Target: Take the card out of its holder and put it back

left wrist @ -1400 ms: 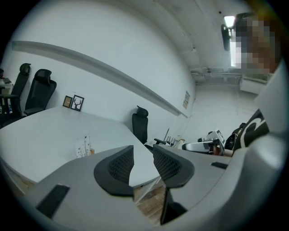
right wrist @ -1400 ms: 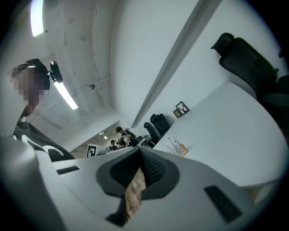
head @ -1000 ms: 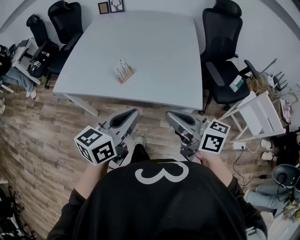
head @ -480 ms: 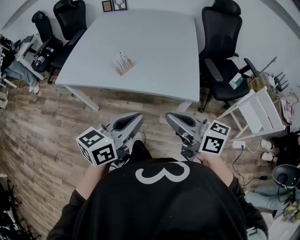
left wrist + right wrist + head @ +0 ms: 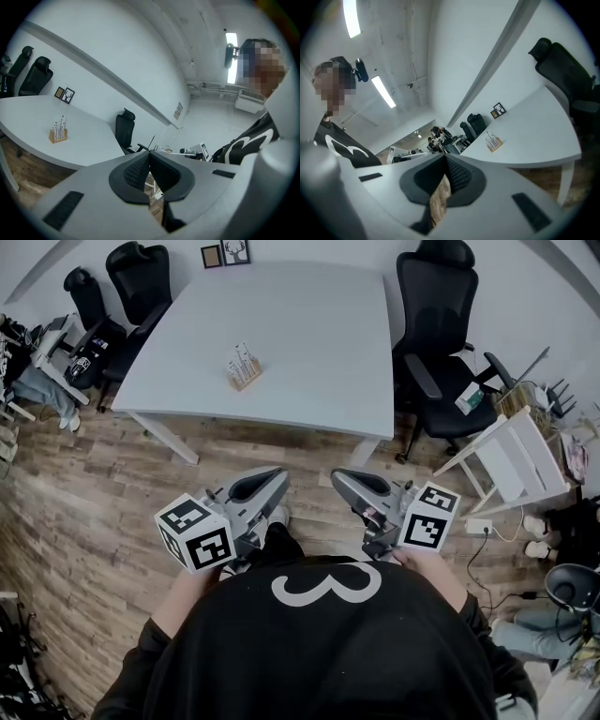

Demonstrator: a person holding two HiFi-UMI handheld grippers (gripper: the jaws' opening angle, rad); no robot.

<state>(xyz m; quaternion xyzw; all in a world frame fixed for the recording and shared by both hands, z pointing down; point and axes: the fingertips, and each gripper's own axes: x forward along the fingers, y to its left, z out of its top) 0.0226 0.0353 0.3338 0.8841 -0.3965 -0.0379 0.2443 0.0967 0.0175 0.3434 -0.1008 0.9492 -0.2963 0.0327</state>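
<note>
card [image 5: 244, 359] stands in its wooden holder [image 5: 248, 382] mid-counter [image 5: 319, 324], well apart from left gripper [image 5: 274, 477] and right gripper [image 5: 340, 477], both short of the counter's edge, fingers pressed together on nothing.

Black long-sleeve top [image 5: 319, 662], big white "3" [image 5: 323, 585] on front. Either side of the 3: grey left gripper [image 5: 270, 476] w/ b&w marker cube [image 5: 194, 534]; right gripper [image 5: 343, 476] same, w/ its cube [image 5: 429, 516].

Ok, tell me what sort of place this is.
Most likely an office meeting room: a large white table with a card holder on it, black office chairs drawn up around it, and small framed pictures standing at the wall.
</note>
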